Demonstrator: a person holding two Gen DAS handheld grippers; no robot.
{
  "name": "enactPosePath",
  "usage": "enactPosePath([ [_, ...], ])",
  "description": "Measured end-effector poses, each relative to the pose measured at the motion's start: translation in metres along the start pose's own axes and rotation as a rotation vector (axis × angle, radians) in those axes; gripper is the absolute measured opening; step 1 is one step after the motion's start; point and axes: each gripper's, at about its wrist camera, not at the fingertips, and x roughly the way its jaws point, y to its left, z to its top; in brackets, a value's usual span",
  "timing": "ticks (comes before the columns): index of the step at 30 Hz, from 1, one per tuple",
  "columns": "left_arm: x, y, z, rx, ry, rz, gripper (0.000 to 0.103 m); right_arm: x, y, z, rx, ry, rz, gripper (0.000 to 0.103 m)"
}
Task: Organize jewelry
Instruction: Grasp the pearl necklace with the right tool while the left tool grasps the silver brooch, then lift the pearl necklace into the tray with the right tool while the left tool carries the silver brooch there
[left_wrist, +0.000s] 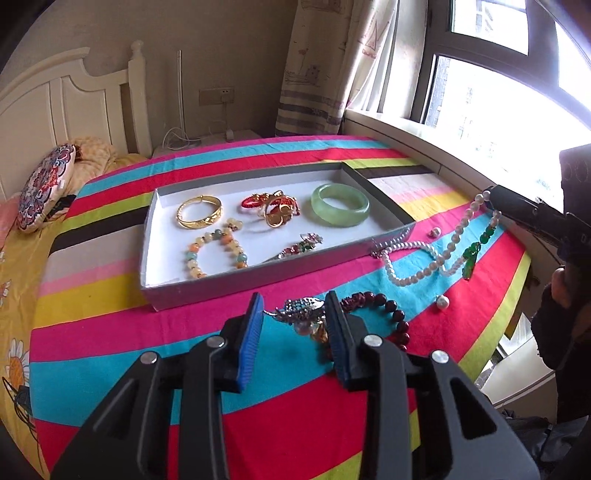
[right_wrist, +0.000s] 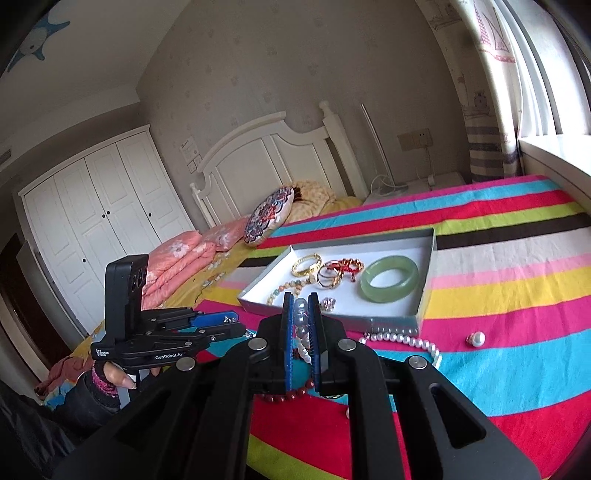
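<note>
A grey tray (left_wrist: 258, 275) (right_wrist: 430, 258) on the striped bedspread holds a gold bangle (left_wrist: 199, 211), a red-and-gold piece (left_wrist: 275, 210), a green jade bangle (left_wrist: 340, 204) (right_wrist: 389, 278), a bead bracelet (left_wrist: 216, 254) and a brooch (left_wrist: 301, 245). My right gripper (right_wrist: 301, 306) (left_wrist: 491, 201) is shut on a white pearl necklace (left_wrist: 424, 266) (right_wrist: 406, 341) with a green pendant (left_wrist: 472, 256), lifting one end. My left gripper (left_wrist: 293, 308) is open over a silver-blue brooch (left_wrist: 301, 308), beside a dark red bead bracelet (left_wrist: 384, 308).
Two loose pearl earrings (left_wrist: 436, 232) (left_wrist: 442, 302) lie on the spread; one shows in the right wrist view (right_wrist: 476, 339). A patterned cushion (left_wrist: 46, 188) and headboard (left_wrist: 74, 99) are far left. A window sill (left_wrist: 424, 136) runs along the right.
</note>
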Motion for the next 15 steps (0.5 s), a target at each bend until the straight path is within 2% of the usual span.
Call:
enactPosePath([
  [6, -0.008, 0.006, 0.000, -0.025, -0.015, -0.010, 0.034, -0.007, 0.011, 0.017, -0.029, -0.044, 0.003, 0.011],
  [8, -0.006, -0.001, -0.001, 0.030, -0.009, 0.063, 0.034, -0.008, 0.015, 0.022, -0.041, -0.052, 0.011, 0.011],
  [11, 0.011, -0.030, -0.008, 0.240, 0.039, 0.244, 0.034, -0.006, 0.019, 0.025, -0.052, -0.057, 0.017, 0.011],
  [12, 0.013, -0.038, -0.010, 0.299, 0.043, 0.263, 0.034, -0.004, 0.020, 0.025, -0.053, -0.055, 0.016, 0.011],
  [13, 0.012, -0.038, -0.008, 0.306, 0.044, 0.239, 0.034, -0.003, 0.020, 0.025, -0.053, -0.052, 0.013, 0.011],
  [15, 0.014, -0.027, -0.003, 0.261, 0.053, 0.234, 0.034, 0.000, 0.021, 0.023, -0.056, -0.042, 0.011, 0.011],
])
